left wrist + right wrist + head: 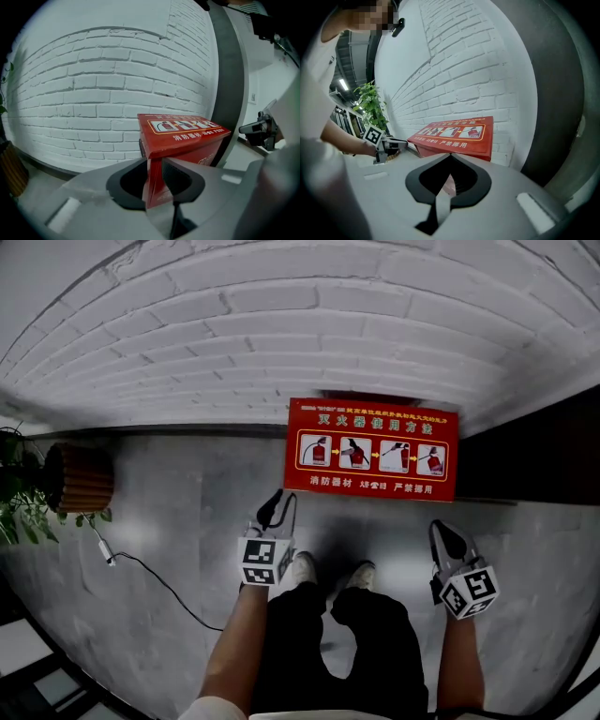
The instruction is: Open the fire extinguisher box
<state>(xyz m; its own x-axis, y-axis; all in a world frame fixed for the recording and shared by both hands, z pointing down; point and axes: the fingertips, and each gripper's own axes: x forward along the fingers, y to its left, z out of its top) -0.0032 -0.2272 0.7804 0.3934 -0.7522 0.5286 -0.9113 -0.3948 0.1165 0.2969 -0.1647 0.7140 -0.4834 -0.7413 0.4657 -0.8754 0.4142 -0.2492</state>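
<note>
The red fire extinguisher box (373,448) stands on the floor against the white brick wall, its lid with printed pictures down. My left gripper (273,505) hovers in front of the box's left end, apart from it, jaws open with nothing between them. In the left gripper view the box (183,133) shows beyond the parted tips of that gripper (154,161). My right gripper (442,532) hangs in front of the box's right end, also apart from it. In the right gripper view its tips (450,155) meet, shut and empty, with the box (457,136) beyond.
A ribbed brown planter (80,477) with green leaves (14,493) stands at the left by the wall. A thin black cable (141,568) trails across the grey floor. A dark panel (544,456) lies right of the box. The person's shoes (305,568) are between the grippers.
</note>
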